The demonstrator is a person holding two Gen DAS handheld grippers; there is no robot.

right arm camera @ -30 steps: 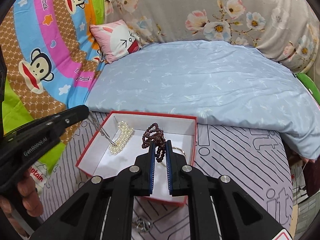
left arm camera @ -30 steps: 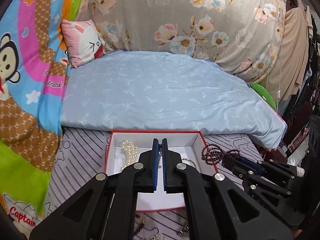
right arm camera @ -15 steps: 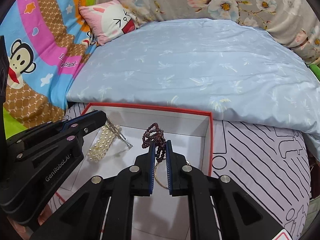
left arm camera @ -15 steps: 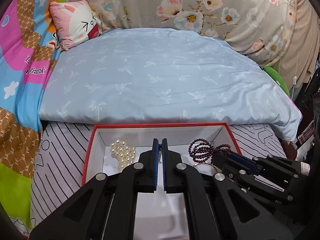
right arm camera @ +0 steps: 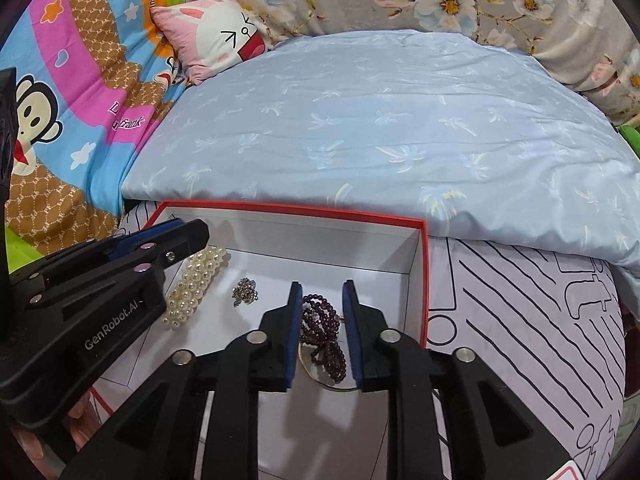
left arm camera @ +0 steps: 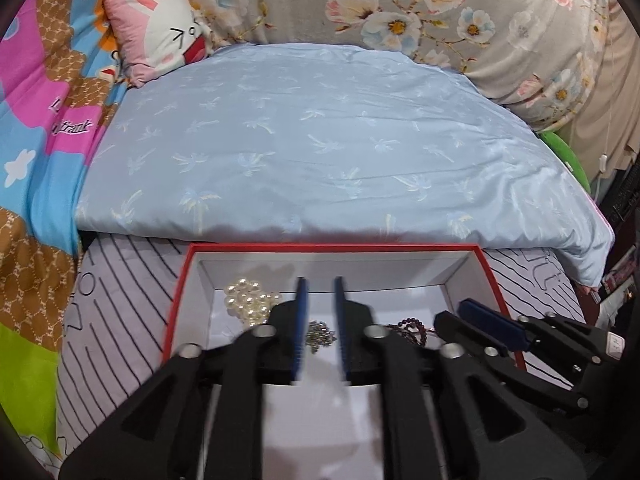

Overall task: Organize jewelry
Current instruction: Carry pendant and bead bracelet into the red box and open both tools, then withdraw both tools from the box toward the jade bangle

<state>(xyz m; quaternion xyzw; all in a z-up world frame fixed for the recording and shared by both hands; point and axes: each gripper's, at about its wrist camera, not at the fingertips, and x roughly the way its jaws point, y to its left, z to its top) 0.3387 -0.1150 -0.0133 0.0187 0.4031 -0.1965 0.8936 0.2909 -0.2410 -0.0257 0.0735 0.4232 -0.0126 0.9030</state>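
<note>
A red-rimmed white box [left arm camera: 486,264] [right arm camera: 424,264] sits on the striped sheet. Inside lie a pearl piece [left arm camera: 248,300] [right arm camera: 196,284], a small silver chain pile [left arm camera: 318,334] [right arm camera: 245,290] and a dark red bead bracelet [right arm camera: 324,336] [left arm camera: 412,326] with a thin gold ring under it. My left gripper [left arm camera: 320,288] hangs over the chain pile, its jaws opening, and the chain lies loose on the box floor between them. My right gripper [right arm camera: 319,290] hovers over the bead bracelet, its jaws opening too, pads off the beads.
A light blue quilt [left arm camera: 320,152] lies just behind the box. A pink cartoon pillow [left arm camera: 160,28] and floral bedding [left arm camera: 400,8] are farther back. A bright monkey-print blanket [right arm camera: 60,100] lies at the left. The striped sheet [right arm camera: 520,340] stretches to the right of the box.
Both grippers sank toward the box and their jaws parted. The silver chain dropped from the left gripper and the bead bracelet from the right, both now lying on the box floor.
</note>
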